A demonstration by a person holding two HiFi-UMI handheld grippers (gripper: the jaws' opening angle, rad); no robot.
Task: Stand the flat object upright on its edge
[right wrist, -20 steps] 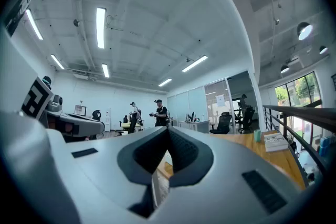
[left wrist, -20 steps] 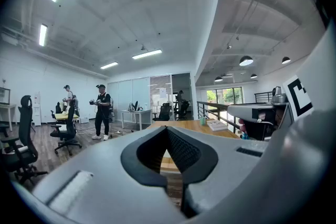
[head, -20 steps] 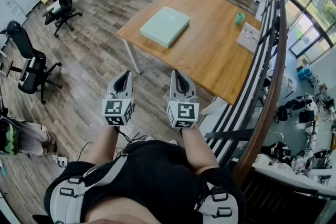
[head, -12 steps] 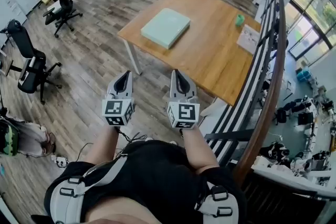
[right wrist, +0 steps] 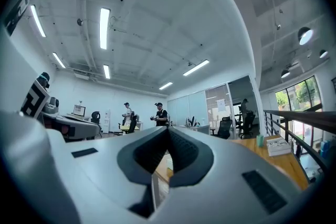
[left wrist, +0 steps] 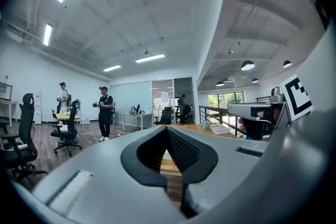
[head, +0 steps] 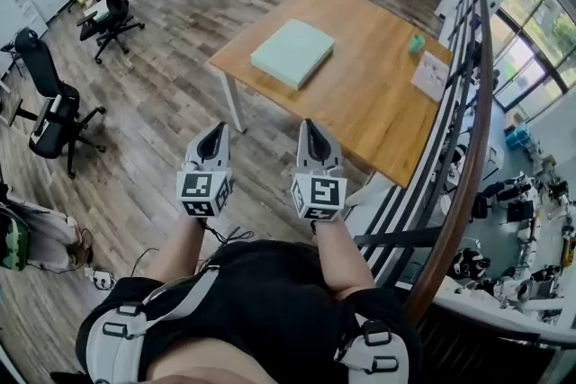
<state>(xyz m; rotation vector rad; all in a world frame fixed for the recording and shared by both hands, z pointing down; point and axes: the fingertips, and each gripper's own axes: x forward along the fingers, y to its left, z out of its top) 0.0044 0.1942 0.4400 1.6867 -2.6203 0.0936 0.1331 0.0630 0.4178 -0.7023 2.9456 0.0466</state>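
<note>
**Head view.** My left claw (head: 214, 132) and right claw (head: 309, 129): both clenched and empty, side by side over the floor, short of the worktop (head: 360, 99). Flat object (head: 292, 52): pale green, lying flat on the worktop, ahead and well apart. One corner faces me; long axis unclear. I judge my right claw nearer. Green cup (head: 415, 44): far edge, contents unseen.

**Left gripper view.** Jaws together, nothing between; worktop dead ahead.

**Right gripper view.** Jaws together, nothing between; cup off to the right.
</note>
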